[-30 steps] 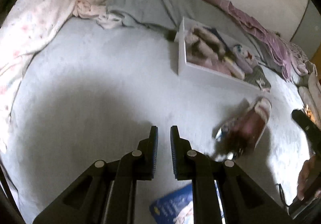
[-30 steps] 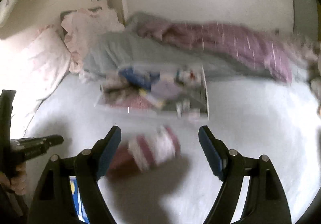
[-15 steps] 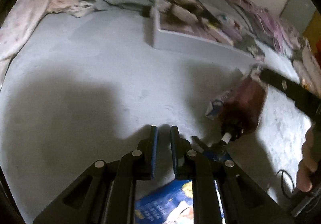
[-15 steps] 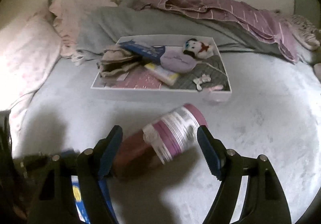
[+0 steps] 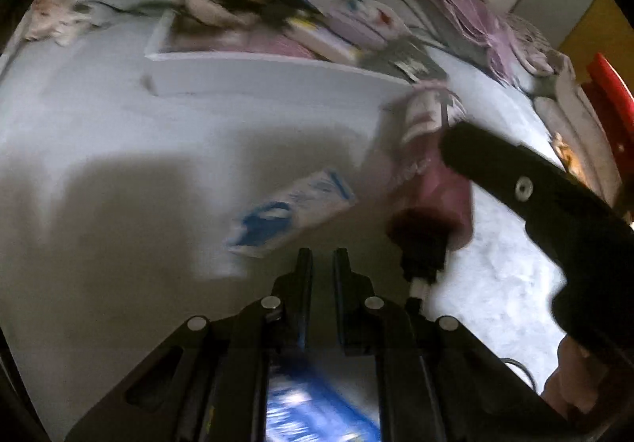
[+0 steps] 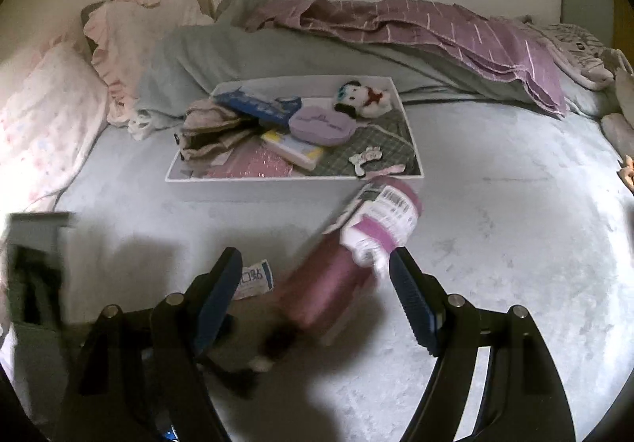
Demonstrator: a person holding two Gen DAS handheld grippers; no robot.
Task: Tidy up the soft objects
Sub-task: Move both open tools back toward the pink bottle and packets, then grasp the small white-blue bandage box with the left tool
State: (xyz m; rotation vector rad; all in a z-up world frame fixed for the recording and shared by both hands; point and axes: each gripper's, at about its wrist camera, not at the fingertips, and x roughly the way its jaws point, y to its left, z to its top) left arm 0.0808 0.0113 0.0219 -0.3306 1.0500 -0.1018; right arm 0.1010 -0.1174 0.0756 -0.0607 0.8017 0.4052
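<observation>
A pink cylinder pack (image 6: 356, 259) with a white label lies on the grey bed between the open fingers of my right gripper (image 6: 317, 279), apart from both pads. It shows blurred in the left wrist view (image 5: 432, 180), partly behind the right gripper's black finger (image 5: 515, 180). My left gripper (image 5: 321, 263) is shut and empty, low over the bed. A small white and blue packet (image 5: 289, 212) lies just ahead of it and also shows in the right wrist view (image 6: 253, 277). A white tray (image 6: 222, 190) beyond holds soft items.
The tray holds a plush toy (image 6: 362, 99), a purple pad (image 6: 321, 123), folded cloths and packets. A grey blanket (image 6: 245, 45) and purple striped cloth (image 6: 455, 29) lie behind it. Pink pillows (image 6: 43, 117) are at the left. A blue packet (image 5: 317, 414) lies under the left gripper.
The left gripper has swung right and nearer the tray. The pink pack now lies more upright in the right view, between the open fingers. The white and blue packet has come into view.
</observation>
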